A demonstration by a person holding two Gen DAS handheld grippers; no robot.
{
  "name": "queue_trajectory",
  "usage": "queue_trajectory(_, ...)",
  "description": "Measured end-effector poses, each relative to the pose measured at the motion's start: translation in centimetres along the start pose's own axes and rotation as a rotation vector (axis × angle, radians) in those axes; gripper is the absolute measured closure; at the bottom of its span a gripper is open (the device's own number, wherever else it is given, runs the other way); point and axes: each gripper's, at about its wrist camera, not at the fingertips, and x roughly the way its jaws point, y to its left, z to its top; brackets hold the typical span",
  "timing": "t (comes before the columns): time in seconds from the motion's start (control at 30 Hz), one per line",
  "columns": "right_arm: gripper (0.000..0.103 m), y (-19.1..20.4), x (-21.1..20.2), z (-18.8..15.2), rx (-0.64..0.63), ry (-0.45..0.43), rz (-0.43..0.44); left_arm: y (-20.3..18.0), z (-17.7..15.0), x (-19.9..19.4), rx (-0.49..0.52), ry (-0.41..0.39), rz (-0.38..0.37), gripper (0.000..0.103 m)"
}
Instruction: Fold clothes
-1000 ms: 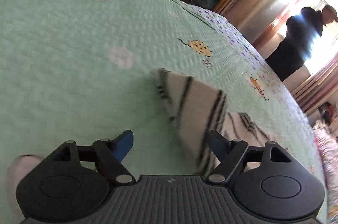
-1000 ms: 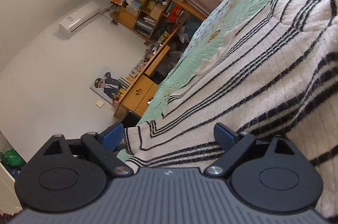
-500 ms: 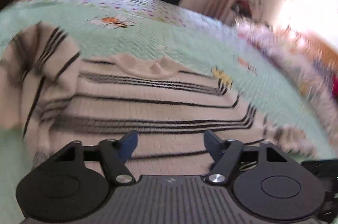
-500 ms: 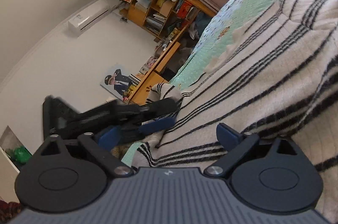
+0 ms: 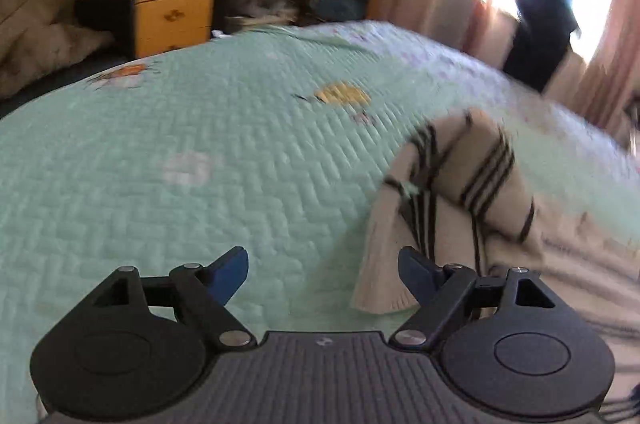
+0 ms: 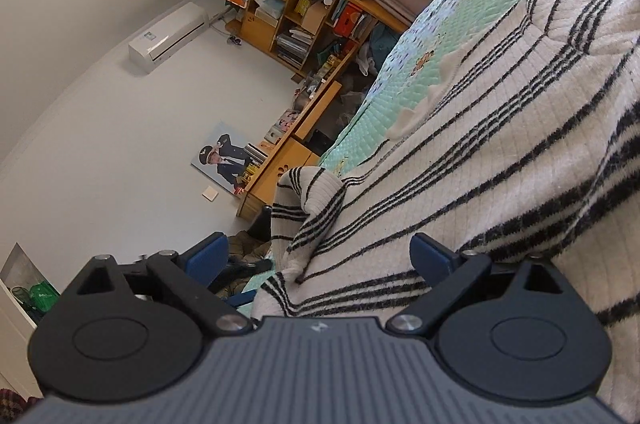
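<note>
Lying across a green quilt (image 5: 168,128), a white sweater (image 6: 500,128) with black stripes fills the right half of the right wrist view and the lower right of the left wrist view.

In the left wrist view, a brown blanket (image 5: 36,32) sits at the far left, then a wooden desk (image 5: 172,0) with drawers along the top. The left gripper (image 5: 322,274) stands at the bottom centre, its jaws wide and having just been opening, with only quilt between them. Just right of it, a folded sleeve (image 5: 460,180) humps up, its cuff edge beside the right blue pad. At the upper right a person (image 5: 544,8) in dark clothes stands by a bright window; that part is blurred.

In the right wrist view, an air conditioner (image 6: 168,32) hangs on the wall at upper left, with shelves (image 6: 296,12) to its right. The right gripper (image 6: 322,256) is spread wide at the bottom, pads not pressing; the sweater's hem lies between its jaws.
</note>
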Motion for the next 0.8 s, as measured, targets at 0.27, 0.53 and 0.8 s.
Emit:
queue_trajectory(0.27, 0.006, -0.3, -0.1, 0.1, 0.015, -0.008, 0.018, -3.7, 2.2, 4.0, 0.071, 0.015, 0.092, 0.097)
queue_trajectory(0.53, 0.006, -0.5, -0.3, 0.1, 0.018, -0.010, 0.022, 3.3, 8.3, -7.7, 0.064, -0.307, 0.294, 0.097)
queue_trajectory(0.8, 0.006, -0.2, -0.2, 0.2, 0.015, -0.010, 0.018, 11.6, 8.8, -7.7, -0.004, -0.120, 0.520, 0.064)
